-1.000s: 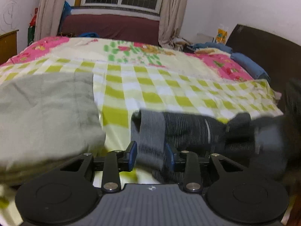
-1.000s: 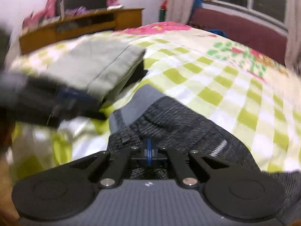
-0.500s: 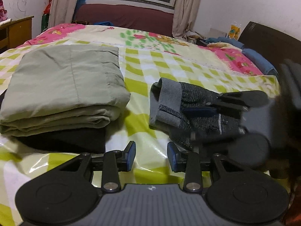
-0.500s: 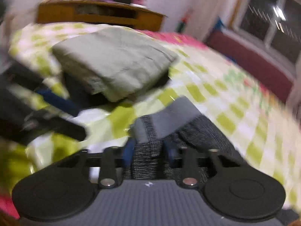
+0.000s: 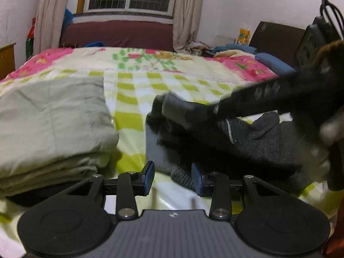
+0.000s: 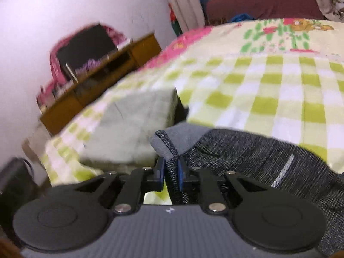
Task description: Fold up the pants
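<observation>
Dark grey heathered pants with a lighter grey waistband lie bunched on the checked bedspread. My right gripper is shut on the waistband edge of the pants and holds it lifted; it also crosses the left wrist view as a black blurred bar. My left gripper is open and empty, with a lower fold of the pants just ahead of its right finger.
A folded olive-grey garment lies on top of a black one to the left; it also shows in the right wrist view. A wooden cabinet stands by the wall. A dark headboard is on the right.
My left gripper let go of the pants and stays open. My right gripper closed on the waistband and lifted it, swinging up and left across the left view.
</observation>
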`<move>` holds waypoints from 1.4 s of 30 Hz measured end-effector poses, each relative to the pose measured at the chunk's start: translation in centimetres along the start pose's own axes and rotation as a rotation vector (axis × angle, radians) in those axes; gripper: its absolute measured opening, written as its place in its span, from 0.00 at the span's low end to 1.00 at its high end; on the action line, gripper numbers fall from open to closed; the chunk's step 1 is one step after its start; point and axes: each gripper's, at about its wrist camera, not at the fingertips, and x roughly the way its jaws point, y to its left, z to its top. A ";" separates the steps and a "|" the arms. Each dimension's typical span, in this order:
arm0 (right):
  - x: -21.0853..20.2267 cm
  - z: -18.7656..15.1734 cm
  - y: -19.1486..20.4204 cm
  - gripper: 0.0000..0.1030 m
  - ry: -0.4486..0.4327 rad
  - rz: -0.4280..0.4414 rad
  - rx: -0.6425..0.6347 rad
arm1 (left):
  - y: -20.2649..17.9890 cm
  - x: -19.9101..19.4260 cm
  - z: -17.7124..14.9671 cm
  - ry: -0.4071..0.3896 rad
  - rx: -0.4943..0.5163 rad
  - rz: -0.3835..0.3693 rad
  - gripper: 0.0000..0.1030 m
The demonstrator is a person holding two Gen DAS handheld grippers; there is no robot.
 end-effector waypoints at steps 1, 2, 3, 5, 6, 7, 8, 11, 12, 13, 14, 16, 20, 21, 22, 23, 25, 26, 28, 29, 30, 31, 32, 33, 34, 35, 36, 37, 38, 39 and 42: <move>0.1 0.1 0.2 0.13 -0.002 0.003 -0.007 | 0.0 0.2 0.1 -0.007 -0.003 -0.002 0.55; 0.6 -0.1 0.5 0.13 0.012 0.001 -0.038 | 0.1 0.4 0.2 -0.012 -0.008 0.002 0.56; 1.3 -0.6 0.8 0.13 0.039 -0.009 -0.072 | 0.1 0.7 0.2 -0.010 -0.014 0.014 0.57; 3.8 -2.1 1.0 0.15 0.142 -0.024 -0.117 | 0.4 1.2 0.0 0.011 -0.028 0.030 0.57; 4.8 -2.9 0.7 0.18 0.158 -0.033 -0.121 | 0.6 1.5 -0.2 0.040 -0.029 0.038 0.57; 5.7 -3.5 0.3 0.21 0.185 -0.028 -0.121 | 0.5 1.6 -0.6 0.065 -0.018 0.052 0.57; 6.1 -3.8 0.0 0.23 0.201 -0.019 -0.110 | 0.3 1.4 -1.1 0.082 0.006 0.076 0.57; 5.3 -3.7 -0.4 0.27 0.182 0.018 -0.093 | -0.4 0.5 -2.1 0.132 0.060 0.099 0.57; 4.7 -3.5 -0.4 0.27 0.175 0.022 -0.096 | -0.6 0.2 -2.1 0.139 0.062 0.107 0.57; 3.7 -3.5 -0.4 0.27 0.152 0.022 -0.094 | -0.8 -0.1 -1.9 0.138 0.058 0.111 0.57; 2.7 -3.3 -0.5 0.27 0.130 0.024 -0.089 | -1.1 -0.4 -1.6 0.126 0.056 0.114 0.57; 0.3 -3.3 -1.0 0.28 0.083 0.014 -0.070 | -1.9 -0.9 -0.4 0.078 0.054 0.108 0.57; -5.3 -3.4 -4.8 0.29 0.015 -0.115 0.002 | -4.3 0.3 1.9 -0.006 0.068 0.050 0.60; -7.0 -3.6 -6.4 0.29 0.001 -0.177 0.029 | -5.2 1.4 2.2 0.000 0.071 0.025 0.61; -8.9 -4.0 -8.0 0.29 -0.011 -0.238 0.054 | -6.0 2.5 2.3 0.019 0.077 0.001 0.61; -10.6 -4.3 -9.7 0.29 -0.022 -0.296 0.082 | -6.7 3.9 2.1 0.050 0.090 -0.016 0.62; -14.7 -5.2 -13.4 0.30 -0.053 -0.429 0.156 | -7.8 6.6 1.1 0.148 0.127 -0.011 0.62; -16.6 -5.7 -15.0 0.30 -0.069 -0.486 0.192 | -8.2 7.9 0.5 0.204 0.146 0.013 0.63; -21.0 -7.0 -18.7 0.30 -0.120 -0.613 0.280 | -8.9 8.2 -0.1 0.203 0.164 0.044 0.63; -23.0 -7.7 -20.3 0.32 -0.148 -0.659 0.329 | -9.2 8.1 0.2 0.213 0.161 0.053 0.63; -24.9 -8.4 -22.0 0.32 -0.184 -0.693 0.387 | -9.5 8.1 0.7 0.225 0.158 0.064 0.63; -27.2 -9.2 -24.1 0.33 -0.234 -0.719 0.468 | -9.9 8.1 1.0 0.231 0.157 0.073 0.63; -29.1 -9.9 -26.0 0.33 -0.280 -0.732 0.543 | -10.6 8.1 1.4 0.231 0.167 0.073 0.63; -30.8 -10.5 -27.9 0.33 -0.322 -0.739 0.612 | -11.4 8.2 1.8 0.225 0.184 0.071 0.63; -32.3 -11.1 -29.7 0.33 -0.366 -0.749 0.669 | -12.3 8.1 2.1 0.218 0.205 0.067 0.63; -33.3 -11.2 -30.9 0.33 -0.400 -0.758 0.690 | -13.8 8.2 2.5 0.213 0.232 0.053 0.63; -34.0 -11.2 -32.0 0.33 -0.427 -0.772 0.692 | -15.1 8.5 2.8 0.209 0.251 0.036 0.63; -34.6 -11.0 -33.1 0.33 -0.452 -0.793 0.692 | -16.4 8.8 3.2 0.204 0.264 0.015 0.63; -34.9 -10.9 -34.0 0.37 -0.469 -0.803 0.699 | -17.7 9.3 3.6 0.202 0.276 -0.011 0.63; -35.4 -10.9 -34.9 0.42 -0.487 -0.805 0.712 | -19.2 10.0 3.9 0.203 0.292 -0.038 0.63; -36.3 -10.2 -38.1 0.45 -0.545 -0.803 0.781 | -23.1 12.3 4.5 0.210 0.343 -0.104 0.63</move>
